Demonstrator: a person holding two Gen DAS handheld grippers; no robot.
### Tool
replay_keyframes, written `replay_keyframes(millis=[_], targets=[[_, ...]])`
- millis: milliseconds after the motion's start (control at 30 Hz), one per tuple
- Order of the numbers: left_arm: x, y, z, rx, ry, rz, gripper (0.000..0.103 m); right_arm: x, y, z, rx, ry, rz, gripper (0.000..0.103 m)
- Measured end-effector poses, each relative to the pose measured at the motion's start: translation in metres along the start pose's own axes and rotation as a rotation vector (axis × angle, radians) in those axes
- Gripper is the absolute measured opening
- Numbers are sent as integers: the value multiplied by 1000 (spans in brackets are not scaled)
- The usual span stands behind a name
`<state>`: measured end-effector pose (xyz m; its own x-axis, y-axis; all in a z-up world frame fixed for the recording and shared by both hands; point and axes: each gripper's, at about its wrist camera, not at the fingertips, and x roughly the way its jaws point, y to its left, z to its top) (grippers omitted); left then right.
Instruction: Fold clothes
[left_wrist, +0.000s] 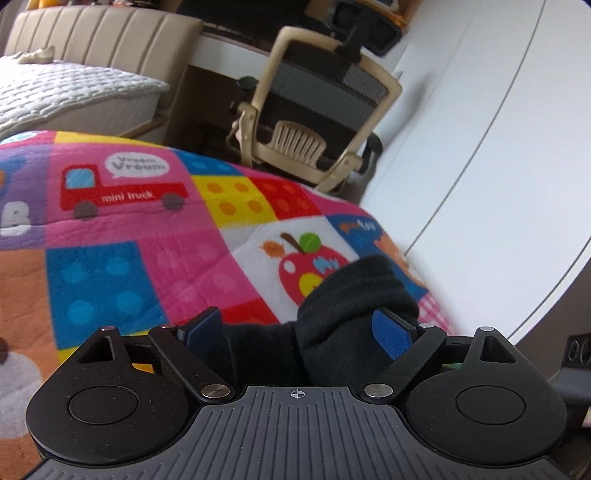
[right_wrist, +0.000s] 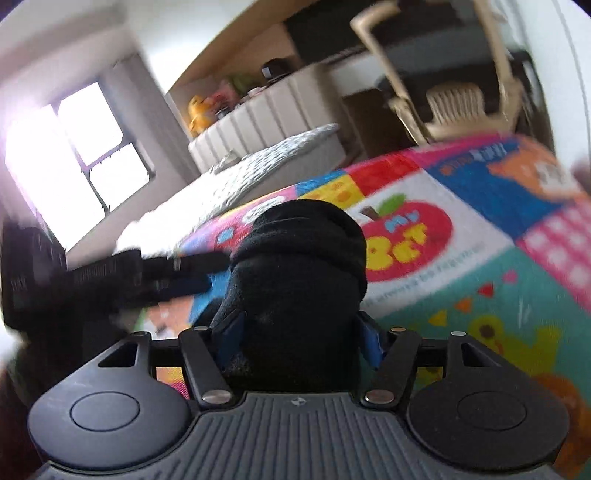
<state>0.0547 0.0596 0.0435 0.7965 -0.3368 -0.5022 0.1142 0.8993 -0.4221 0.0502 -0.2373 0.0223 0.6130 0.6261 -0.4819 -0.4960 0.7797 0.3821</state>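
Dark garment bunched on the patterned quilt, lying between both tools; right gripper has the bundle filling its jaws, blue pads against the cloth on either side, judged a grasp to lift or turn the fold; left gripper stands wide, cloth against one pad only, the other clear, so released; in the right view it reaches in from the side, likely to steady an edge
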Motion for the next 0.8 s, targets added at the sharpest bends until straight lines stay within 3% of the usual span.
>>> replay_keyframes(millis=[233,367,633,800], targets=[[-13,-8,9,35,-28,-38,93,4,54,-7,-289,-17,-77,67],[-8,-6,6,54,-7,-2,93,9,68,-6,-335,-16,-51,71],[-4,18,1,22,-3,77,94,1,48,6,-205,-31,69,77],[-5,32,1,-11,-5,83,95,15,14,10,27,18,130,82]])
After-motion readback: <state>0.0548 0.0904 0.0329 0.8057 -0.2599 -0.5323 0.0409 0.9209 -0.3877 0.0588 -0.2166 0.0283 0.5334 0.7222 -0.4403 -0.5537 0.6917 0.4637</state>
